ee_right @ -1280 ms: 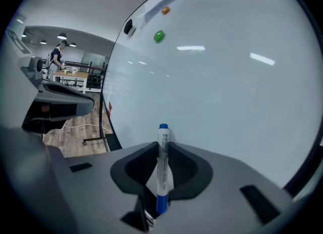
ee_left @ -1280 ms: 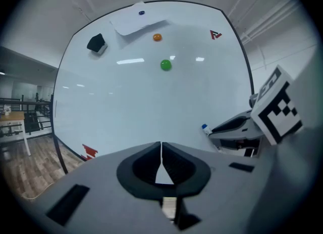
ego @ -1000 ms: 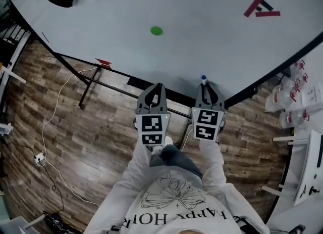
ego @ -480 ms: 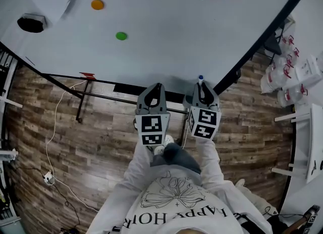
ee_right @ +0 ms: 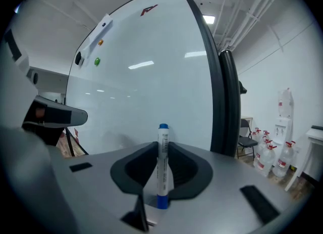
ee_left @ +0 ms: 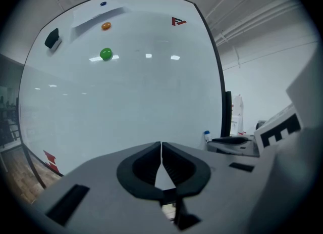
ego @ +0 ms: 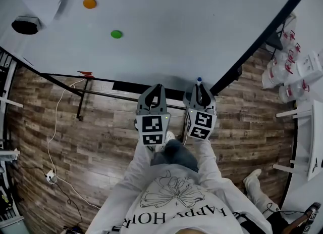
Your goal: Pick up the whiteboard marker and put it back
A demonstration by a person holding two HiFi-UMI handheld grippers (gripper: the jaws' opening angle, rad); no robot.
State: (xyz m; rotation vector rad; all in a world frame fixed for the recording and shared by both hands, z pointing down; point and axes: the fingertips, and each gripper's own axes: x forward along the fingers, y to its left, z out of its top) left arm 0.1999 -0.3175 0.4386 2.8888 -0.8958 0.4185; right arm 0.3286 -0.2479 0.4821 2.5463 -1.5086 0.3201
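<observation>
Whiteboard marker (ee_right: 162, 165) upright, blue at both ends, pinched between the jaws of the right hand-held gripper (ego: 201, 89), lower center of the right gripper view. Whiteboard (ego: 166, 41) fills the upper part of the head view. Left hand-held gripper (ee_left: 161, 149) pressed together, nothing in it, lower center. Black eraser (ego: 25, 25) upper left, orange magnet (ego: 90, 3) and green magnet (ego: 116, 34) nearby.

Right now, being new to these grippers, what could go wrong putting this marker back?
1. The whiteboard marker sits lengthwise in the right gripper, its blue end past the jaw tips; that end may strike the whiteboard first.
2. The pinch covers little of its length, so it might pivot or slip.
3. The shut left gripper sits close beside and could bump it.
</observation>
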